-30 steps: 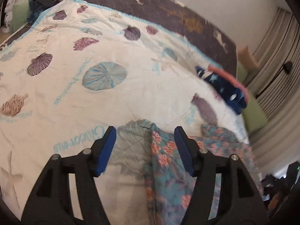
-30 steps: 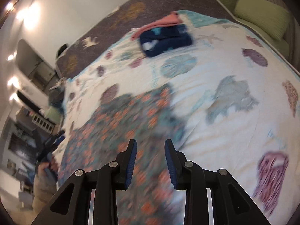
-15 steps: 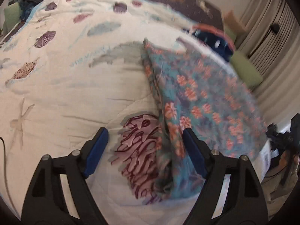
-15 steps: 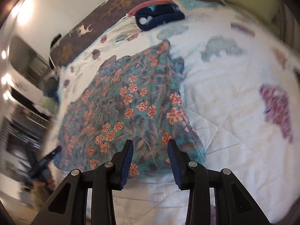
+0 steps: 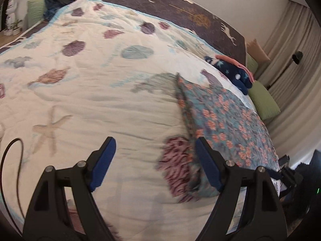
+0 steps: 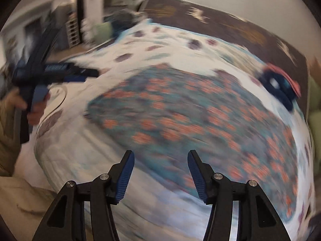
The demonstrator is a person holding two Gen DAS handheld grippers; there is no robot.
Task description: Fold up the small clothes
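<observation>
Floral garment [image 5: 224,120] lies flat on quilt [image 5: 100,104]; left tool [image 5: 154,160] and right tool [image 6: 160,170] gape wide, empty.

**Bed and what lies on it**

Bed [image 5: 112,104] covered by white quilt [image 5: 96,92] printed with shells and starfish; brown blanket [image 5: 180,6] with deer along far edge. Floral garment [image 5: 226,124] spread flat on quilt, near right edge. Navy starred clothes [image 5: 232,72] with pink piece beyond it. Green pillow [image 5: 262,102] beside bed.
</observation>
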